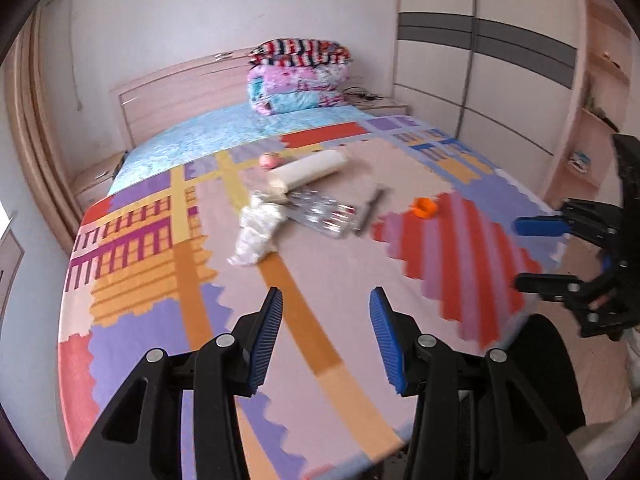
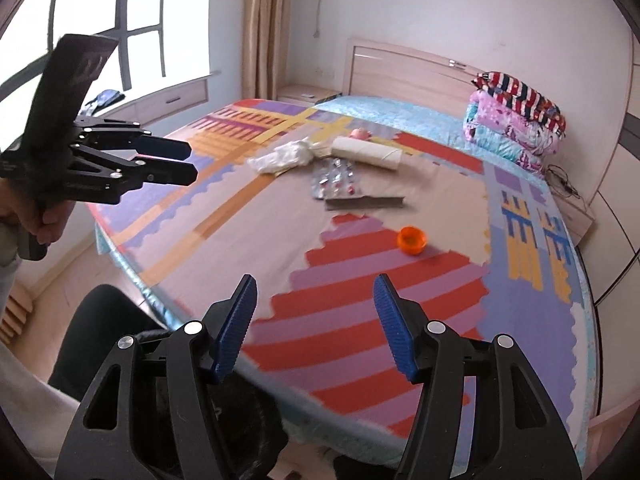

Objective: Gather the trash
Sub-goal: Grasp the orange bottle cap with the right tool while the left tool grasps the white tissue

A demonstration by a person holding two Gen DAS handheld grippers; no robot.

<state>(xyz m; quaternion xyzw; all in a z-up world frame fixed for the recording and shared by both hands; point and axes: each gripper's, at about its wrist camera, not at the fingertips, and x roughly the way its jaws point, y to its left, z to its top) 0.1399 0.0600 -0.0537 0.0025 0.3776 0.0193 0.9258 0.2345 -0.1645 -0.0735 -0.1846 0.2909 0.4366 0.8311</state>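
Trash lies on the patterned bed (image 1: 320,264) (image 2: 264,224): a crumpled white plastic bag (image 1: 256,232) (image 2: 282,158), a cream paper roll (image 1: 308,170) (image 2: 366,152), foil pill blister packs (image 1: 326,216) (image 2: 334,182), a grey flat strip (image 1: 370,210) (image 2: 364,202), a pink round item (image 1: 269,160) (image 2: 360,134) and an orange cap (image 1: 426,208) (image 2: 411,240). My left gripper (image 1: 325,302) (image 2: 190,162) is open and empty above the bed's near end. My right gripper (image 2: 315,290) (image 1: 520,254) is open and empty, short of the orange cap.
Folded quilts (image 1: 298,76) (image 2: 516,120) are stacked at the headboard. A wardrobe (image 1: 480,60) stands along the right, nightstands (image 2: 306,94) flank the bed, and a window (image 2: 100,20) is on the left. A black bag (image 2: 224,412) hangs below my grippers.
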